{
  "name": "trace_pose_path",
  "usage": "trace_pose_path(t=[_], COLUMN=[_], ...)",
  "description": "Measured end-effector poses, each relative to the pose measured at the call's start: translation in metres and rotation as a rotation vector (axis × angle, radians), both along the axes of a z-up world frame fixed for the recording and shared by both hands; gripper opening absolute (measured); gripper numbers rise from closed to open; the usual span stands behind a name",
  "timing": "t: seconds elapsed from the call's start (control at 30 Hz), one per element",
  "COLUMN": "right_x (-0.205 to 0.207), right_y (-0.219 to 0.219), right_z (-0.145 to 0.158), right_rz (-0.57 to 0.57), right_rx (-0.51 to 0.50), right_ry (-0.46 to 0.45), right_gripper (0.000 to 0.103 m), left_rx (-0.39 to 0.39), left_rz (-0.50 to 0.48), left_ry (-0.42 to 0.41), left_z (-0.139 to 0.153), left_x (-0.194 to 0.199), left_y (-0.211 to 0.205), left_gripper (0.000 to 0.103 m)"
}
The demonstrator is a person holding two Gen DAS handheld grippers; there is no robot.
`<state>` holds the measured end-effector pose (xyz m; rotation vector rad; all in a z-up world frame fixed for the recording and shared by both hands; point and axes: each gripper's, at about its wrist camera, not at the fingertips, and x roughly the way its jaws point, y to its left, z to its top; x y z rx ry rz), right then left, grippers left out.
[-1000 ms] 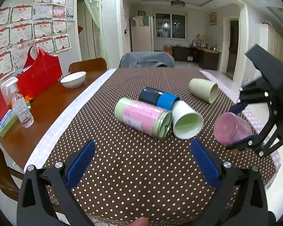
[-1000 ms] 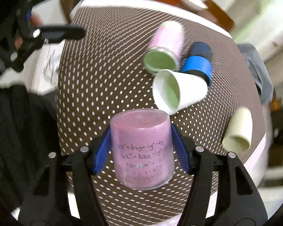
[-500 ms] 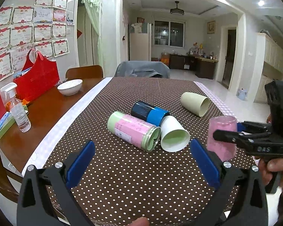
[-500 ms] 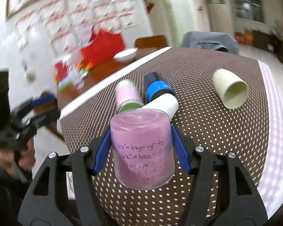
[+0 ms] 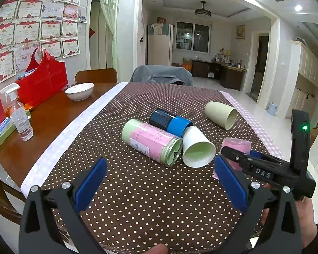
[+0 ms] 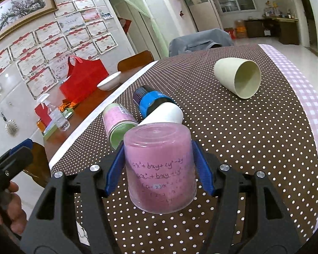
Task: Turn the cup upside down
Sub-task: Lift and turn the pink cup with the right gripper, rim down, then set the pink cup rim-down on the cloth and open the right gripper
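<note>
A translucent pink cup (image 6: 160,167) with printed formulas is upside down, its base on top, between the blue pads of my right gripper (image 6: 159,174), which is shut on it just above the dotted cloth. It also shows in the left wrist view (image 5: 236,148) at the right, behind the right gripper's black body. My left gripper (image 5: 159,182) is open and empty over the near part of the table.
On the brown dotted tablecloth (image 5: 150,192) lie a pink-green jar (image 5: 150,140), a blue-black cup (image 5: 169,121), a white cup (image 5: 197,148) and a cream cup (image 5: 221,114), all on their sides. A bowl (image 5: 79,91), spray bottle (image 5: 19,114) and red bag (image 5: 42,80) stand at the left.
My right gripper has turned the pink cup from lying sideways to base-up and lowered it toward the cloth. The left gripper has stayed open and hardly moved.
</note>
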<state>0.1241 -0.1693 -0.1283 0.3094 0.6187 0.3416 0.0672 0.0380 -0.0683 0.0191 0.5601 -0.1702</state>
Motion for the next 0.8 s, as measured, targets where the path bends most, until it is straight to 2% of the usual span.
trace_pose_path(t=[0.57, 0.6, 0.67, 0.8], right_x=[-0.001, -0.002, -0.004, -0.011], right_y=[0.015, 0.015, 0.016, 0.015], right_z=[-0.012, -0.012, -0.012, -0.008], right_rz=[-0.013, -0.015, -0.017, -0.032], right_rx=[-0.082, -0.085, -0.087, -0.103], right_ry=[0.010, 0.011, 0.005, -0.012], right_gripper=[0.062, 0.063, 0.077, 0.090], left_rx=[0.014, 0.015, 0.017, 0.019], left_rz=[-0.007, -0.008, -0.010, -0.008], left_ry=[0.012, 0.012, 0.013, 0.011], left_z=[-0.002, -0.002, -0.002, -0.001], left_x=[0.002, 0.002, 0.002, 0.001], left_y=[-0.003, -0.003, -0.004, -0.005], left_gripper=[0.099, 0.099, 0.099, 0.099])
